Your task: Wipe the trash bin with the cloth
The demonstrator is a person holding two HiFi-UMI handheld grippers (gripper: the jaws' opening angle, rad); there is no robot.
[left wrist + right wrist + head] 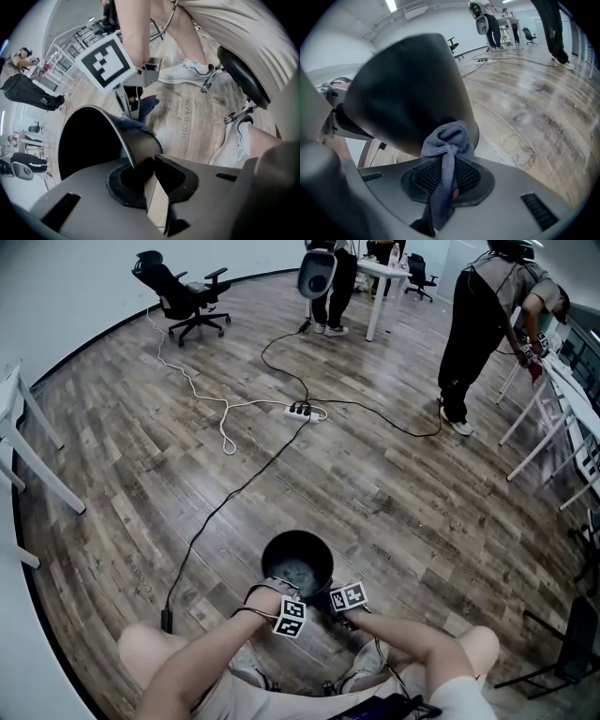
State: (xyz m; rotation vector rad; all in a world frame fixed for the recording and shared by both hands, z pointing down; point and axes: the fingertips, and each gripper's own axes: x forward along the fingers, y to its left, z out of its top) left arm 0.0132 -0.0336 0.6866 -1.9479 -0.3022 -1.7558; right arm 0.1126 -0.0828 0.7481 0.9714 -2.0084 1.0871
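Observation:
A black trash bin (281, 542) stands on the wood floor between the seated person's knees. My left gripper (272, 591) points steeply down at its near rim. In the left gripper view the thin rim of the bin (136, 140) runs into the left gripper (140, 164), whose jaws are closed on it. My right gripper (333, 602) is at the bin's near right side. Its jaws (447, 176) are shut on a bunched grey-blue cloth (447, 140), which lies against the outer wall of the bin (408, 89). The cloth (147, 105) also shows beyond the bin.
The person's white shoes (187, 72) and a stool's chrome base (234, 112) sit close by the bin. A black cable (234, 498) runs to a power strip (300, 411). An office chair (183, 296), standing people (478, 324) and tables at both sides stand farther off.

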